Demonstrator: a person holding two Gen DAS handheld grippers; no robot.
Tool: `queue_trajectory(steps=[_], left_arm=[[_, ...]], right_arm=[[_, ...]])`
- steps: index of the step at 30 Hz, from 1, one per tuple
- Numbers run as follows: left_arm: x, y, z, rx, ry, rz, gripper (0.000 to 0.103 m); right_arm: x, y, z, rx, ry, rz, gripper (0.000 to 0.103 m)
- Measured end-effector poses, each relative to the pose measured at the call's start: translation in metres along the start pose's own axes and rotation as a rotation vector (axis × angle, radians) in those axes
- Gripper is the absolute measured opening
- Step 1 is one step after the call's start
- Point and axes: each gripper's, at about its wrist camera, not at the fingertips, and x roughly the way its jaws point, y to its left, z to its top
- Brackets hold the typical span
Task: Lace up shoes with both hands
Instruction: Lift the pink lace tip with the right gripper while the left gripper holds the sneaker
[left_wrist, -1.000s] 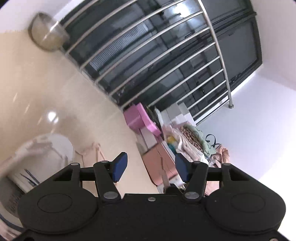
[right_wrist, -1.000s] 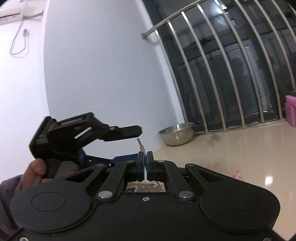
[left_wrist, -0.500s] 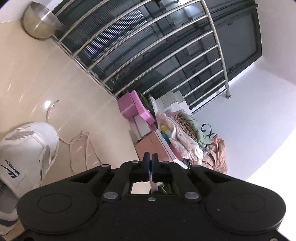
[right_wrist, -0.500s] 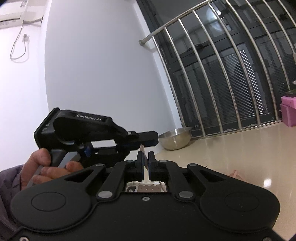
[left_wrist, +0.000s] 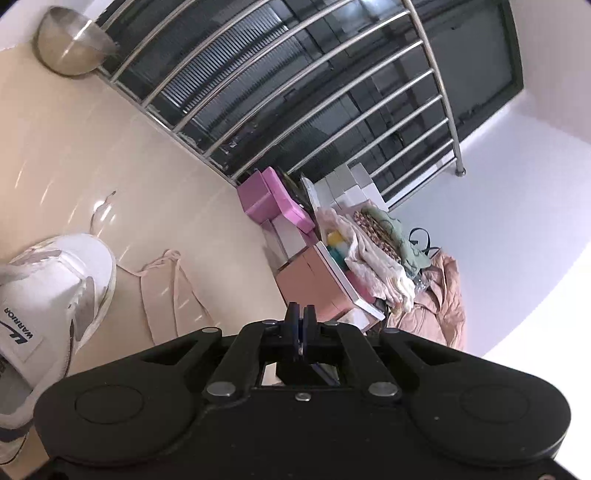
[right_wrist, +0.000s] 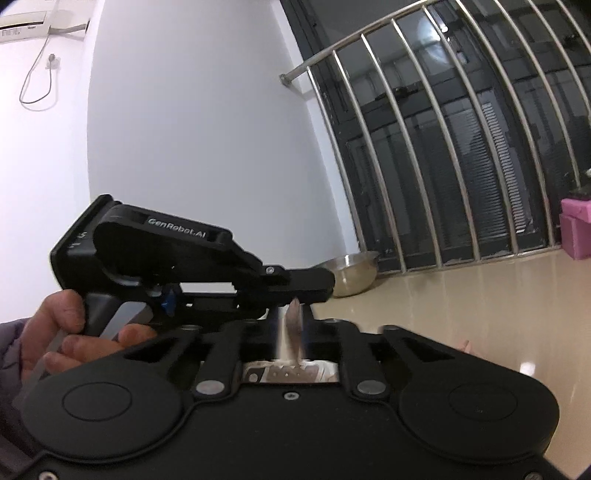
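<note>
Between the pressed-together fingers of the left claw (left_wrist: 299, 317) a lace end is pinched; the right claw (right_wrist: 291, 317) stands slightly parted around that pale lace (right_wrist: 290, 332). Below, the white shoe (left_wrist: 48, 295) rests on the floor (left_wrist: 92, 155).

Glossy cream floor (left_wrist: 155, 155); matt black plastic left claw (left_wrist: 300, 325); shiny steel bowl (left_wrist: 70, 44); smooth white leather-look shoe (left_wrist: 48, 295).
</note>
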Motion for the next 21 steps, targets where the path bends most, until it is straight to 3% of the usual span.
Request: queue_trajectory(steps=[16, 18, 19, 21], left_arm=[[-0.006, 0.006, 0.001, -0.043, -0.012, 0.014, 0.002], [-0.014, 0.002, 0.010, 0.030, -0.023, 0.058, 0.005], [-0.020, -0.002, 0.017, 0.091, -0.026, 0.095, 0.009], [-0.030, -0.003, 0.030, 0.235, -0.014, 0.259, 0.050]], right_arm=[[-0.001, 0.010, -0.011, -0.029, -0.058, -0.042, 0.003], [0.000, 0.008, -0.011, 0.006, -0.033, -0.057, 0.003], [0.001, 0.006, -0.011, 0.023, -0.020, -0.064, 0.003], [0.000, 0.002, -0.012, 0.057, -0.003, -0.097, 0.002]])
